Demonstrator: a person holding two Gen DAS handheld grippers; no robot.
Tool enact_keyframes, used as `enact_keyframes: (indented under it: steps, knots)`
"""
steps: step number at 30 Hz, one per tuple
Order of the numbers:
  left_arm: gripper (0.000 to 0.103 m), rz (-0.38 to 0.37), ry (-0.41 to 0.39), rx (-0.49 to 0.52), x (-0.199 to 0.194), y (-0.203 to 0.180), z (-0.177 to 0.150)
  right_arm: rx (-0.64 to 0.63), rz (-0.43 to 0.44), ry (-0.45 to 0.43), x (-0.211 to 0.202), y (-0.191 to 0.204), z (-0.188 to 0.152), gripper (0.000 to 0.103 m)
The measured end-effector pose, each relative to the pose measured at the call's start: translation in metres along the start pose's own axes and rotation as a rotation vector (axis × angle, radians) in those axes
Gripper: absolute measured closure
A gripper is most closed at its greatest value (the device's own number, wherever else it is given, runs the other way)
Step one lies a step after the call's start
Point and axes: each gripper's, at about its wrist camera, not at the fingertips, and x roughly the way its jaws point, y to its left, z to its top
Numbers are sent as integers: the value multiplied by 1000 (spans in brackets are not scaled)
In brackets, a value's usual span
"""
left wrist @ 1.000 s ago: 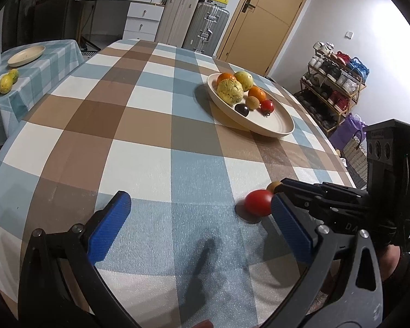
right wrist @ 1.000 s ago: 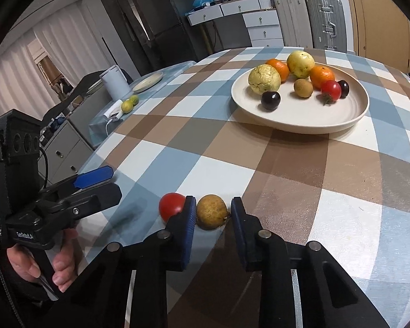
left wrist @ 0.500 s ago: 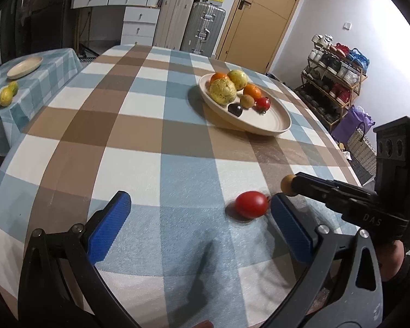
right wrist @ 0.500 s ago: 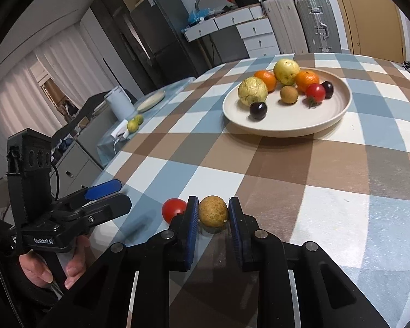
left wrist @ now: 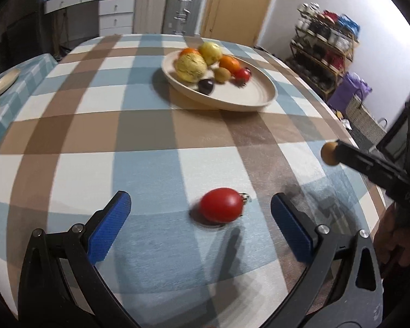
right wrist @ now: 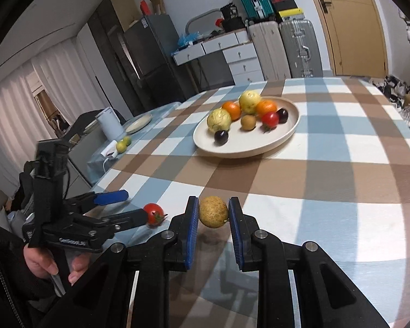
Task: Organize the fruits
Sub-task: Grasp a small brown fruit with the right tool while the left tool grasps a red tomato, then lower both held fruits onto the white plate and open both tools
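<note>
One tomato [left wrist: 221,208] lies sideways.

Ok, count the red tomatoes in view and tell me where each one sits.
2. One red tomato lies on the checked tablecloth between the open left gripper's fingers; the other red tomato sits on the cream plate. More could hide behind other fruit.

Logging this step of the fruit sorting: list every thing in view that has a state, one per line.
right gripper: shut on brown fruit, lifted off the table
brown fruit: held between the pads, in the air
left gripper: open, fingers either side of the loose tomato
loose tomato: lying on the tablecloth, ungripped
plate: on the table, holding several fruits
door: closed
</note>
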Motion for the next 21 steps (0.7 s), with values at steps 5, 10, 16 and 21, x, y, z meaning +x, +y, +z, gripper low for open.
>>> enact_keyframes:
  steps: [5, 10, 16, 21]
  knots:
    - [21, -4, 28, 41, 8, -10, 3, 22, -11, -23, -11, -14, 1, 80]
    - [72, 47, 63, 48, 12, -11, 4, 42, -12, -40, -17, -24, 0, 80]
    - [72, -32, 76, 64, 10, -18, 4, 24, 3, -76, -23, -19, 4, 80]
    - [72, -52, 63, 76, 6, -24, 7, 11, 24, -76, -19, -15, 7, 80]
